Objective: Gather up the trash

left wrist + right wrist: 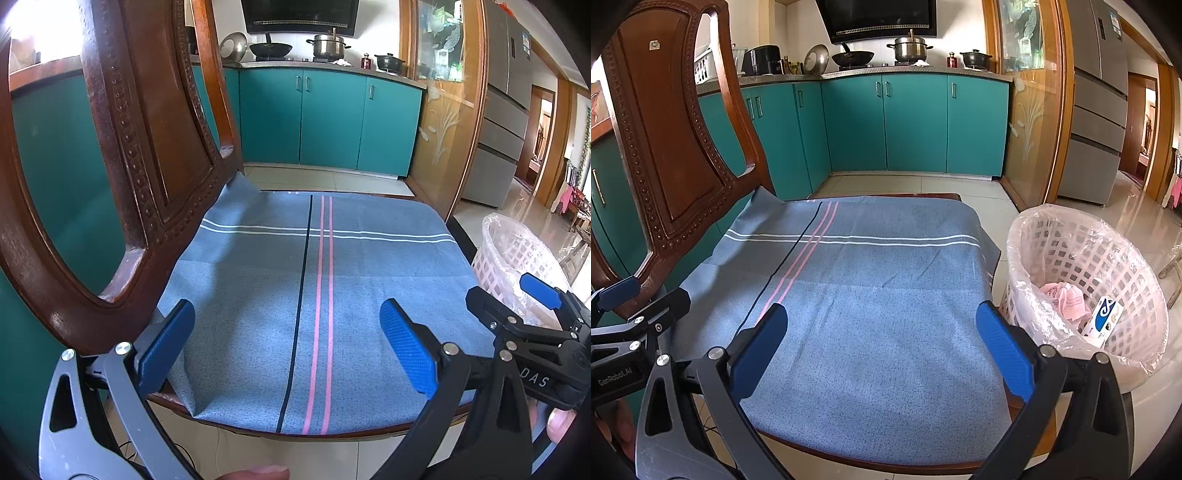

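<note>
My left gripper [286, 317] hangs open above a blue striped cloth [314, 295] that covers a wooden chair seat. Nothing lies between its blue pads. My right gripper [881, 321] is open too, over the same cloth [868, 295], and holds nothing. In the left wrist view the right gripper [517, 295] shows at the right edge, in front of the bin. A pink lattice bin [1086, 280] lined with clear plastic stands on the floor right of the chair. Inside it lie a crumpled pink wrapper [1065, 297] and a white and blue box [1104, 319].
The carved wooden chair back [122, 155] rises close on the left. Teal kitchen cabinets [905, 122] run along the far wall beyond a tiled floor [916, 184]. A glass door panel [1030, 110] and a grey fridge [1097, 110] stand to the right.
</note>
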`<state>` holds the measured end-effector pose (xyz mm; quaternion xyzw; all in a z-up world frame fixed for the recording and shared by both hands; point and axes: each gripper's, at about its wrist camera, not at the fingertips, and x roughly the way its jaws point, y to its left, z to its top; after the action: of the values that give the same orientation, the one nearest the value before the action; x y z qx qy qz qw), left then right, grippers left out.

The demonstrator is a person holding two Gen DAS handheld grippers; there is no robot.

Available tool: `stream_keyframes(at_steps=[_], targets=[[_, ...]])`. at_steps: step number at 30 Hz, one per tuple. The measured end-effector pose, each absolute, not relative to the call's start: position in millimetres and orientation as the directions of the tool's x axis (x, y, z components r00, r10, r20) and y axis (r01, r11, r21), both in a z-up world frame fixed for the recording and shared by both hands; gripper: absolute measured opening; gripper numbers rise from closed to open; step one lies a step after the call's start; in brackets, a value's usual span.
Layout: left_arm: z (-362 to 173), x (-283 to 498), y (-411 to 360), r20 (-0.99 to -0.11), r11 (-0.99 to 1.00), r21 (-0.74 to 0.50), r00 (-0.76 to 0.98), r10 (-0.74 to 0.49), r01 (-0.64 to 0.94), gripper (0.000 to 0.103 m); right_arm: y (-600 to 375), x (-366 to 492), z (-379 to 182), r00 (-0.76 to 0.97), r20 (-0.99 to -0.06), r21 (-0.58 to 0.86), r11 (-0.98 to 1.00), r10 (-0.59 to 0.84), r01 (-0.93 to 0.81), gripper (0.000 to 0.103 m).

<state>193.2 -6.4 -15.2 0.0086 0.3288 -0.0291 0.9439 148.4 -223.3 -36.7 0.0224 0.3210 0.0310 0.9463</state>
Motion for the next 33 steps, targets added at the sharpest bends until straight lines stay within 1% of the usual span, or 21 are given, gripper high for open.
stream_keyframes(at_steps=[33], targets=[[-14.9, 192.5, -9.4, -0.624, 0.997, -0.002, 0.779, -0.062, 0.077, 0.100, -223.9, 147.9, -37.8, 0.790, -0.608, 0.061, 0.997, 0.076, -0.049, 0.100]])
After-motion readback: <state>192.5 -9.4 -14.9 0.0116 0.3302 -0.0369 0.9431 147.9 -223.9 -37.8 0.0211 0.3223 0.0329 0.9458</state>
